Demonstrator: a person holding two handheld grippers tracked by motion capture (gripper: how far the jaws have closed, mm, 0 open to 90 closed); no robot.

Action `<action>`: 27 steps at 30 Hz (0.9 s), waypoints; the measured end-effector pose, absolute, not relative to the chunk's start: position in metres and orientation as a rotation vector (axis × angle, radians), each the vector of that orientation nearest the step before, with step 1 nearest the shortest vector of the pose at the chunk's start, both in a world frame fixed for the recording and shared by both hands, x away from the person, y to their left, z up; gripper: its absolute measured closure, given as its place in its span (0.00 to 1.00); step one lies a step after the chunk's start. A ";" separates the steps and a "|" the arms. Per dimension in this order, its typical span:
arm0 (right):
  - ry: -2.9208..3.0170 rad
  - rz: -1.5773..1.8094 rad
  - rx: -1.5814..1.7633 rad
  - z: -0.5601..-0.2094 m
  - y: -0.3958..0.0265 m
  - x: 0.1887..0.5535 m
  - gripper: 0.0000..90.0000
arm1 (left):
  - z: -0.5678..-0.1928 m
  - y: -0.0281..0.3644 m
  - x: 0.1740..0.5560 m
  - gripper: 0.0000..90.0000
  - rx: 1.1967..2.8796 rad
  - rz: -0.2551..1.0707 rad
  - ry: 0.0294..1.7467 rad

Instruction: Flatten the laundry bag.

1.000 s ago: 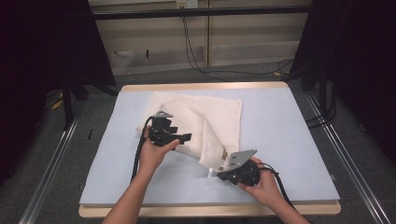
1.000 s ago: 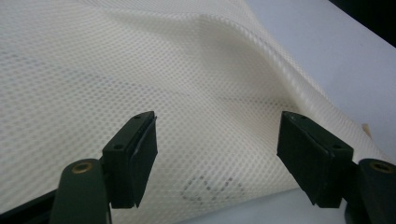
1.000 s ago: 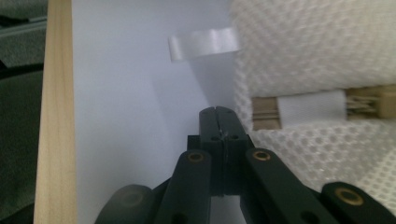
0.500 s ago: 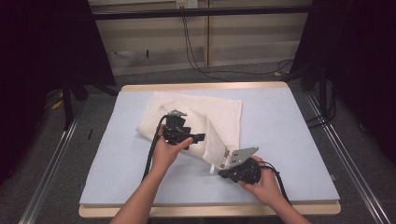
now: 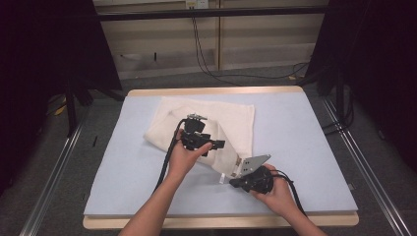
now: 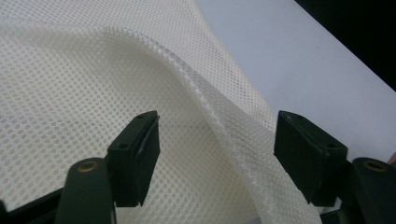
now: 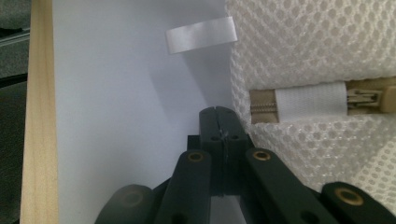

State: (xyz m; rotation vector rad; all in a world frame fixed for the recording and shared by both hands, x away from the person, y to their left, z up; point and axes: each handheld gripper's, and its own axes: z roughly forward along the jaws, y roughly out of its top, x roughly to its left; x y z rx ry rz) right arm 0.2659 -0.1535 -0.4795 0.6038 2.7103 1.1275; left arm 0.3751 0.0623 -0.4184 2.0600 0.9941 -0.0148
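Note:
A cream mesh bag lies crumpled on the pale blue table top. My left gripper hovers over its middle; in the left gripper view a raised fold of the mesh runs between the parted jaws of this gripper. The jaws have just been closing, and the pads stand clear of the cloth. My right gripper sits at the bag's near corner. Its jaws are shut at the mesh edge, beside the beige zipper end, apparently pinching the corner.
A white ribbon tag sticks out from the bag's edge onto the table. The table's wooden rim runs close to the right gripper. Dark stands and cables stand beyond the table's far edge.
My left hand has moved to the right across the mesh bag, from its left part to its middle. The right hand has stayed put.

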 end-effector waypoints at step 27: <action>2.510 1.162 0.879 -0.453 -0.206 0.265 0.81 | -0.436 0.083 0.339 0.96 2.153 -0.013 0.964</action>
